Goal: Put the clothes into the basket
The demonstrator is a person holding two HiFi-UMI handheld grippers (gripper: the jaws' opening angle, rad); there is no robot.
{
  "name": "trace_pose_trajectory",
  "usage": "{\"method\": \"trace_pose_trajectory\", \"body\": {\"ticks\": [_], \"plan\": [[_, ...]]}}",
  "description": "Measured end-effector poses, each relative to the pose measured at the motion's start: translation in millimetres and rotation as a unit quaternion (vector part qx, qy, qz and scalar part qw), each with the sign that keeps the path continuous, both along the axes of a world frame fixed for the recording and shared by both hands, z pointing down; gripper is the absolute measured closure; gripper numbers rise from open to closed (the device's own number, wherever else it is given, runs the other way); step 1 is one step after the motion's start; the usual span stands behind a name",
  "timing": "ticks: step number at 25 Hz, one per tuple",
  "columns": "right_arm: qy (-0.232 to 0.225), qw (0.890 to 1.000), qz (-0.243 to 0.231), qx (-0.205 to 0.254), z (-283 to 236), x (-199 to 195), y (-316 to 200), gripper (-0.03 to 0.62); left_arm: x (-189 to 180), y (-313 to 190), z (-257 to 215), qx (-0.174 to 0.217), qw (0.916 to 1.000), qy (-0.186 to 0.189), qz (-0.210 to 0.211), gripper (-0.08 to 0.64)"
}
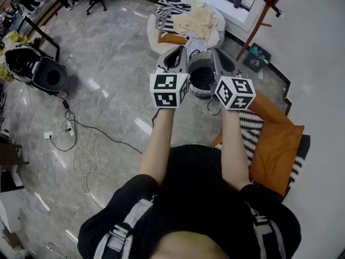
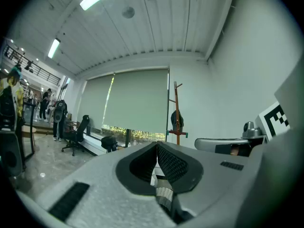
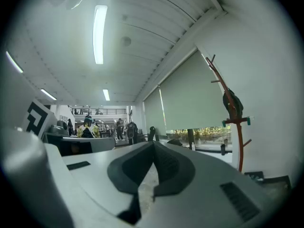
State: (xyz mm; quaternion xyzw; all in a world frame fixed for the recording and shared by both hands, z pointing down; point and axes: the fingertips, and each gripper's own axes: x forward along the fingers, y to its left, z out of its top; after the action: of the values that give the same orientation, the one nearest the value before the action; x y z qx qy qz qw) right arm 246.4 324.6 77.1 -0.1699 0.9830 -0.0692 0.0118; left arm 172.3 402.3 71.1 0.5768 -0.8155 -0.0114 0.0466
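Clothes [image 1: 186, 16] lie heaped on the round surface [image 1: 151, 34] at upper centre, with the basket [image 1: 202, 80] on the floor just below it. The left gripper [image 2: 156, 148] and right gripper [image 3: 153, 148] have their fingers pressed together, empty. They should open wide before reaching for one garment's bunched top.

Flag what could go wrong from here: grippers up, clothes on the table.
1. The clothes lie overlapped on the table; pulling one could drag others onto the floor.
2. The left gripper and right gripper have jaws shut; they must open before any grab.
3. The basket stands on the floor close by the table; a low swing might tip it.
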Motion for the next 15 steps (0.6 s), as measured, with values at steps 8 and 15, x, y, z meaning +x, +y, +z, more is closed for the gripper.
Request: {"method": "trace_pose_trajectory", "body": {"ticks": [8, 15], "plan": [[-0.018, 0.999, 0.026, -0.004, -0.2, -17.1, 2.1, 0.58, -35.0, 18.3, 8.7, 0.001, 0.9998, 0.015, -0.012, 0.551], [-0.025, 0.999, 0.042, -0.01, 0.4, -27.4, 2.8, 0.58, -48.3, 25.6, 7.9, 0.006, 0.9999, 0.015, -0.004, 0.551]]}}
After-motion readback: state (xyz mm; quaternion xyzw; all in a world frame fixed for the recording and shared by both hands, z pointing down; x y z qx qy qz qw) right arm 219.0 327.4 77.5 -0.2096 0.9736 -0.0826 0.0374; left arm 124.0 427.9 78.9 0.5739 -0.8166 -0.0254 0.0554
